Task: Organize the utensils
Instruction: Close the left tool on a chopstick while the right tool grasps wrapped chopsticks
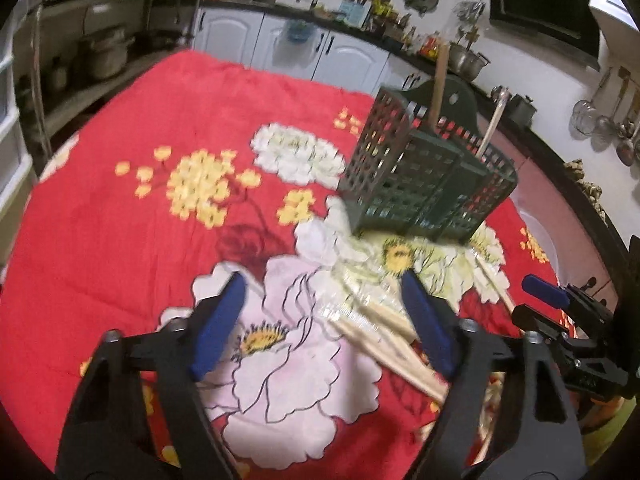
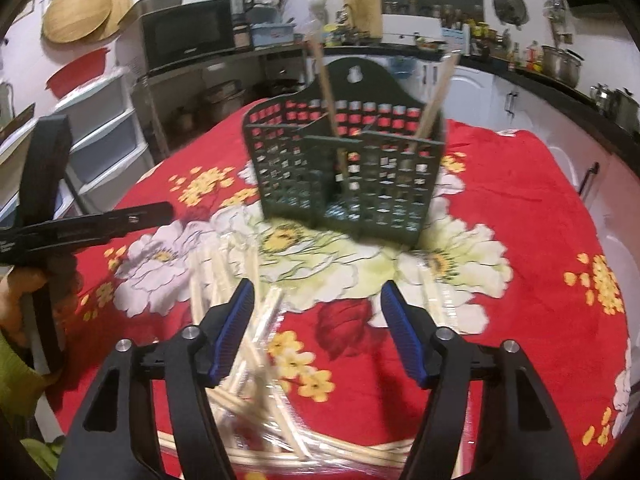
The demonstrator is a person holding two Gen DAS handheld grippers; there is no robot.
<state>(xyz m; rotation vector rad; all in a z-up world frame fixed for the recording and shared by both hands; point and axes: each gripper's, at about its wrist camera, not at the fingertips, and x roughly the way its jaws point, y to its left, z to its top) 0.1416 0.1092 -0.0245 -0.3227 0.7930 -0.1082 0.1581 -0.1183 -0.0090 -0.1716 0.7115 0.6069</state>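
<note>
Green caddy (image 2: 344,172) stands beyond scattered chopsticks (image 2: 256,364); pots (image 2: 562,64) behind

Caddy ahead of you, chopsticks near you, all on the tabletop (image 2: 520,184).
Your utensil caddy (image 2: 344,172) stands upright behind the loose chopsticks (image 2: 240,280); two sticks (image 2: 326,84) stand in its compartments. Your left tongs (image 1: 324,324) sit left of your right tongs (image 2: 316,332), both over the pile.

Both cams ride on the grippers, angled down at the red floral tablecloth (image 1: 120,200) from close up. Left one views the green caddy (image 1: 424,184) from its left, right one faces it head-on; both share it.
</note>
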